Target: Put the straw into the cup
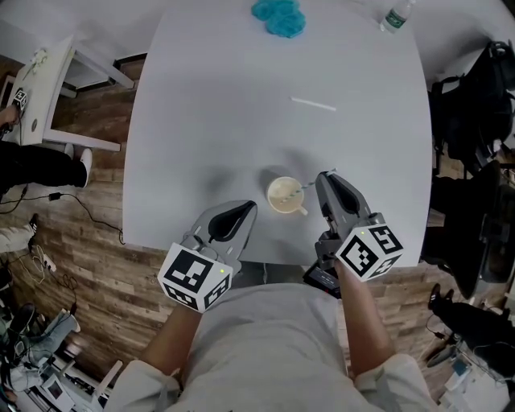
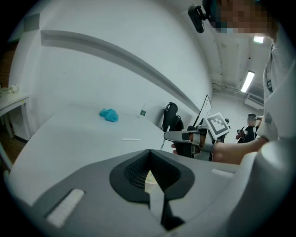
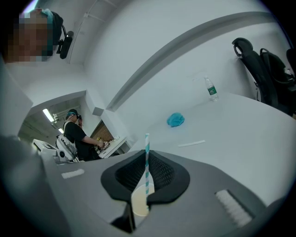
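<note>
Jaws of the right gripper (image 1: 324,180) are pinching shut on the striped straw (image 3: 147,163), its lower end seemingly dipping just inside the cup (image 1: 283,195), near the front edge of the table (image 1: 201,121). Insertion is under way; next it likely needs lowering and releasing. On the left gripper (image 1: 246,209) the jaws are sitting together, empty, just beside the cup. A white stick (image 1: 314,104), teal cloth (image 1: 278,18) and bottle (image 1: 394,16) are lying well apart, blocking nothing.

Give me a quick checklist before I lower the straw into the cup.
1. Straw gripped: ok, the right hand-held gripper has its jaws shut on it.
2. Straw's lower end over the cup mouth: ok.
3. Cup upright on the table: ok.
4. Left hand-held gripper steadying the cup: not ok; it is shut, empty and apart from it.
5. Straw touching the cup's inside: cannot tell.
</note>
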Motion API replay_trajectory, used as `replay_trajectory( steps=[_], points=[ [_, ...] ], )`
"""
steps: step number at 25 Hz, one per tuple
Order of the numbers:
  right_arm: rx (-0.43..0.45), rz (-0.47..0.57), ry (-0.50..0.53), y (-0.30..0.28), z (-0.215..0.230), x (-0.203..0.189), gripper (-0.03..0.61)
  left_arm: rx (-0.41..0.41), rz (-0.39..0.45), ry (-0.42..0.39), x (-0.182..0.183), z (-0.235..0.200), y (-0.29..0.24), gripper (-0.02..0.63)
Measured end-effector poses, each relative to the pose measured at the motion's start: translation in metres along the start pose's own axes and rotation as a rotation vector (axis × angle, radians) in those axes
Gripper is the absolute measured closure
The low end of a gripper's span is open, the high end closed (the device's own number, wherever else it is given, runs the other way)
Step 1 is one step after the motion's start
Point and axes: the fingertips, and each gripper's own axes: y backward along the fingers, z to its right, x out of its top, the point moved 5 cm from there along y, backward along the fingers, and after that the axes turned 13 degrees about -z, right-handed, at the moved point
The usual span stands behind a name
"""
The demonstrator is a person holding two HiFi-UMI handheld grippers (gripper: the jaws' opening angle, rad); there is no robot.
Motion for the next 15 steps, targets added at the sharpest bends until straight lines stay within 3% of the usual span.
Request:
replay_trajectory(
  steps=[15],
  points=[
    [0.010, -0.022, -0.018, -0.017, 0.009, -0.011, 0.549, 0.002, -0.023, 0.012, -0.004, -0.007, -0.004, 0.597]
  ],
)
